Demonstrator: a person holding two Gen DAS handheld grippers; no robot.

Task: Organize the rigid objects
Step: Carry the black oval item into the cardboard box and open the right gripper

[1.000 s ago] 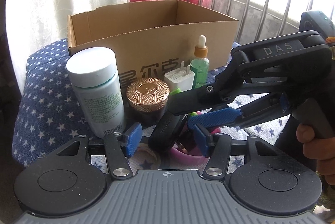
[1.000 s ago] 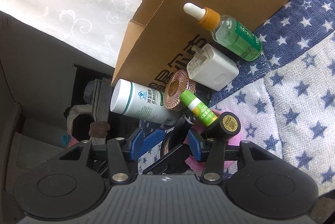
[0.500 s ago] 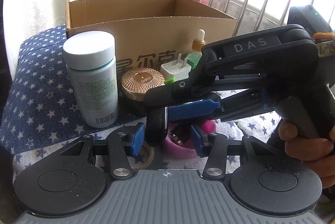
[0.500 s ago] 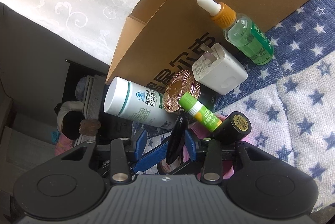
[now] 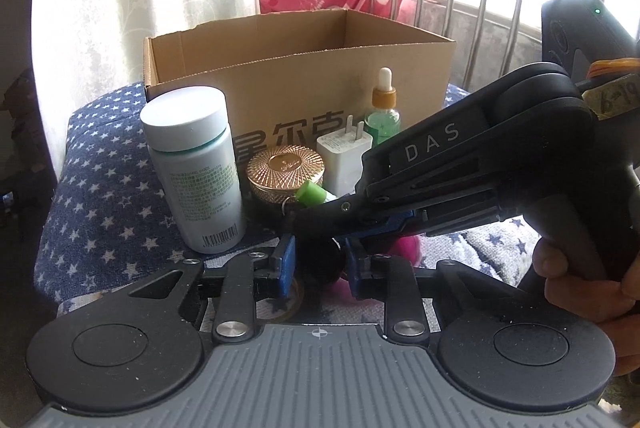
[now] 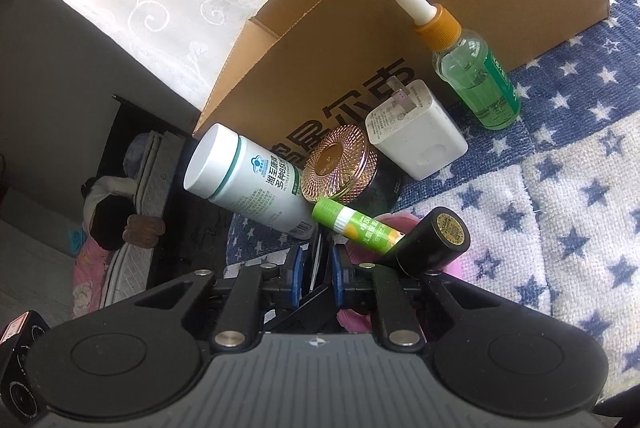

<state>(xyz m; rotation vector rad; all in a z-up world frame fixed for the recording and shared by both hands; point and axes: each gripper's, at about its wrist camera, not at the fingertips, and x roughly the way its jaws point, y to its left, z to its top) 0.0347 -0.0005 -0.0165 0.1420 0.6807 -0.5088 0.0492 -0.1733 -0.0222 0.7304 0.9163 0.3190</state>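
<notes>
Step in hand, by the look of it: lifting the black disc [image 5: 320,256] out of the clutter, bound for the cardboard box [image 5: 300,96] straight ahead of the jaws.

Left gripper [image 5: 319,262]: jaws closing, disc between them, pads at or almost at its sides. Right gripper [image 6: 316,270]: jaws fully closed, pinching the same disc by its thin edge.

To do it well:
- Finish the left squeeze before lifting; avoid pulling two ways on one thing.
- Lift straight up. Green lip balm [image 6: 356,224] and black tube [image 6: 436,244] lean just past the right jaws, over a pink thing [image 5: 402,246]; likely to roll if nudged.
- Keep clear of the white pill bottle [image 5: 196,164], upright just ahead and left of the left jaws.
- Carry over the gold-lidded jar [image 5: 285,168], white charger [image 5: 344,156] and green dropper bottle [image 5: 383,116], all between jaws and box on the star-print cloth [image 5: 104,164].

Writing:
- "DAS" in pale capitals on the right gripper's body.
- Handwritten tag on that gripper, something like "6-19", partly cut off.
- Large dark Chinese characters on the box front, partly hidden.
- Chinese print on the pill bottle, barcode low on its side; small print on lip balm and charger, too fine to read.
</notes>
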